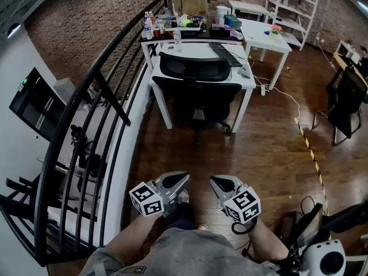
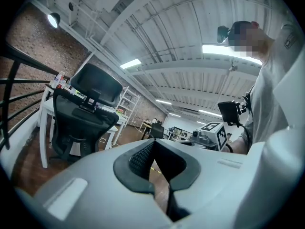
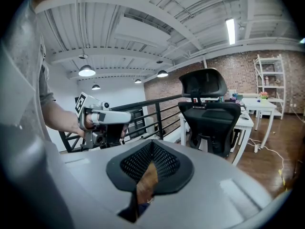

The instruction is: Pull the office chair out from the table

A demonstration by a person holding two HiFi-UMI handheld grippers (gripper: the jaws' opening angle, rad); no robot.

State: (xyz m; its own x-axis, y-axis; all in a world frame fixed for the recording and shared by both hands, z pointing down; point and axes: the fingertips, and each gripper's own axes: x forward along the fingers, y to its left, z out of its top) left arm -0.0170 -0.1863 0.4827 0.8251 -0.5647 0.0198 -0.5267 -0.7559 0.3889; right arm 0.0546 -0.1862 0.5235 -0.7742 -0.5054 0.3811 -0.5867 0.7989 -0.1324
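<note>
The black mesh office chair is tucked under a white table at the far side of the wooden floor, with its back and headrest toward me. Low in the head view, well short of the chair, my left gripper and right gripper sit side by side, both shut and holding nothing. In the left gripper view the chair stands far off to the left beyond the shut jaws. The right gripper view shows the chair ahead to the right of its shut jaws, with the left gripper alongside.
A black metal railing runs along the left. A keyboard and bottles lie on the table. A second white table, a shelf unit and another black chair stand to the right. A white cable and striped floor tape cross the floor.
</note>
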